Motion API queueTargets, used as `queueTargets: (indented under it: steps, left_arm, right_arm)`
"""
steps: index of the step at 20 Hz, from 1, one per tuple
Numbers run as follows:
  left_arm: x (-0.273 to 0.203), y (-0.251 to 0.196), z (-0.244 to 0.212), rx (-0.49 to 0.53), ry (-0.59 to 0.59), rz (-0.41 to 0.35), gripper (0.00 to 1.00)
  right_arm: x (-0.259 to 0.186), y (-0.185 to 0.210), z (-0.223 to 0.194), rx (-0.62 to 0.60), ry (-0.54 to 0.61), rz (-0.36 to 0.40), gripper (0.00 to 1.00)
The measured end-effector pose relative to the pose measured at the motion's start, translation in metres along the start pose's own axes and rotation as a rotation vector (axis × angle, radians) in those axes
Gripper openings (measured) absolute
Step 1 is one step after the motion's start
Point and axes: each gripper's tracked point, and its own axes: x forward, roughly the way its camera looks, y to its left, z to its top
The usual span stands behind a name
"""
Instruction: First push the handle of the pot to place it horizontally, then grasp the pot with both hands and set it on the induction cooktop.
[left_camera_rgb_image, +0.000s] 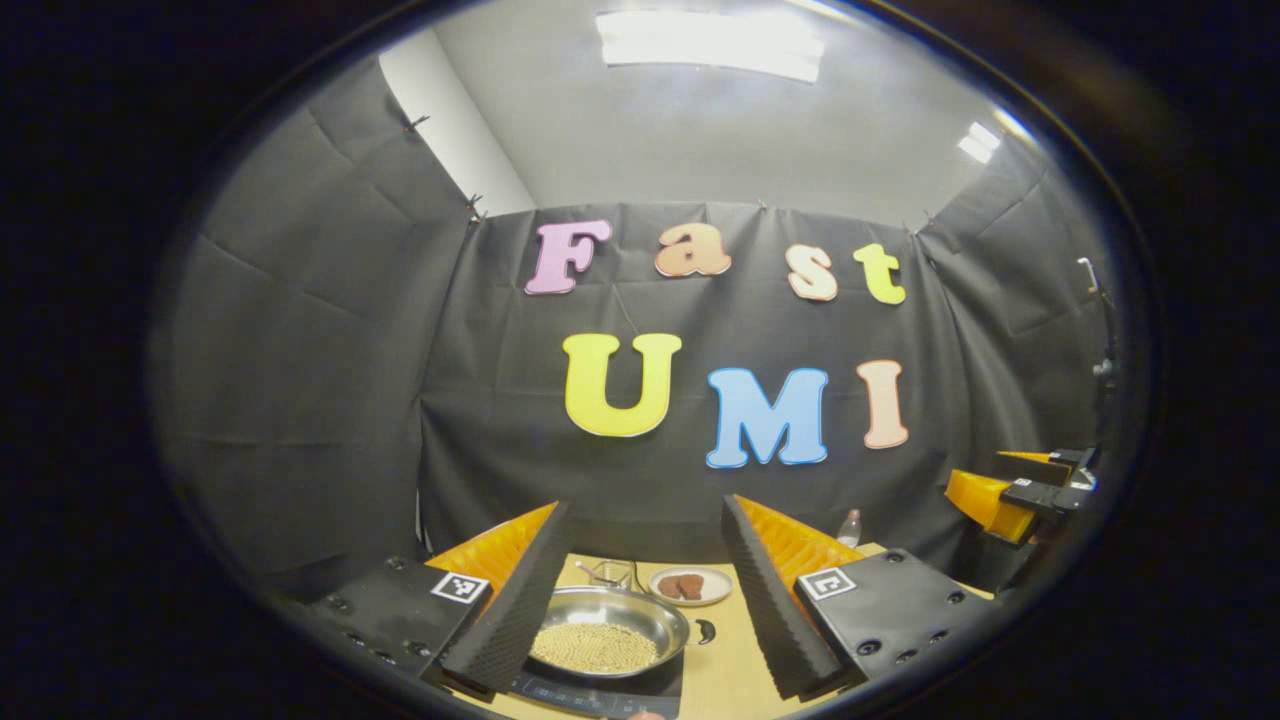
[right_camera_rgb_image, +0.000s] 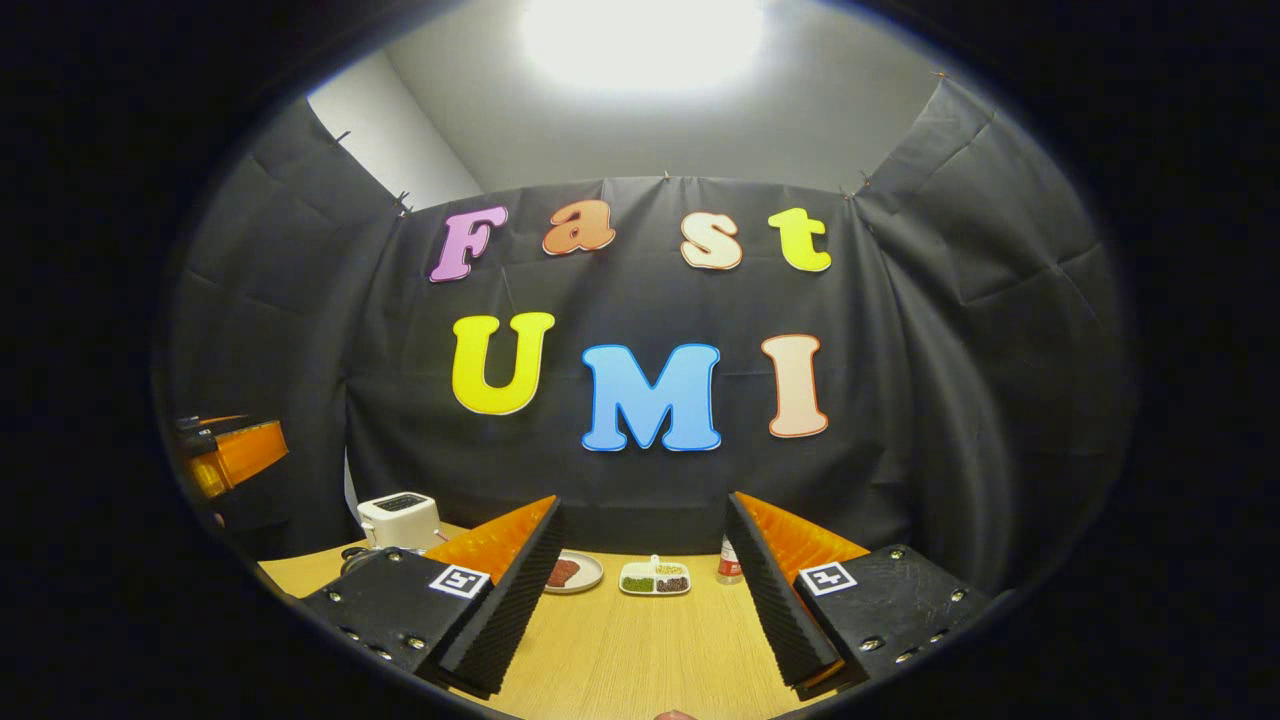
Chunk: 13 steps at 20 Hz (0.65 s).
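Note:
A steel pot (left_camera_rgb_image: 610, 628) holding yellow beans rests on the black induction cooktop (left_camera_rgb_image: 600, 692), low in the left gripper view. Its dark handle (left_camera_rgb_image: 704, 631) points right. My left gripper (left_camera_rgb_image: 640, 655) hangs open above and in front of the pot, fingers spread to either side of it, touching nothing. My right gripper (right_camera_rgb_image: 640, 660) is open over bare wooden table (right_camera_rgb_image: 640, 650), nothing between its fingers. The right gripper also appears at the right edge of the left gripper view (left_camera_rgb_image: 1020, 495); the left gripper shows at the left edge of the right gripper view (right_camera_rgb_image: 225, 450).
Behind the pot lie a small plate of brown pieces (left_camera_rgb_image: 690, 585) and a clear container (left_camera_rgb_image: 608, 572). The right gripper view shows a white toaster (right_camera_rgb_image: 400, 518), a plate (right_camera_rgb_image: 572, 572), a divided dish of beans (right_camera_rgb_image: 655, 578) and a small bottle (right_camera_rgb_image: 729, 562) along the back wall.

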Motion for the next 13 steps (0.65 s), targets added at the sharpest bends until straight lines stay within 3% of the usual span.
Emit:
queueTargets:
  steps: [13]
  left_arm:
    - [-0.011, -0.012, 0.003, 0.01, -0.011, -0.044, 0.97]
  right_arm:
    - [-0.01, -0.007, 0.011, -0.003, -0.029, -0.034, 0.97]
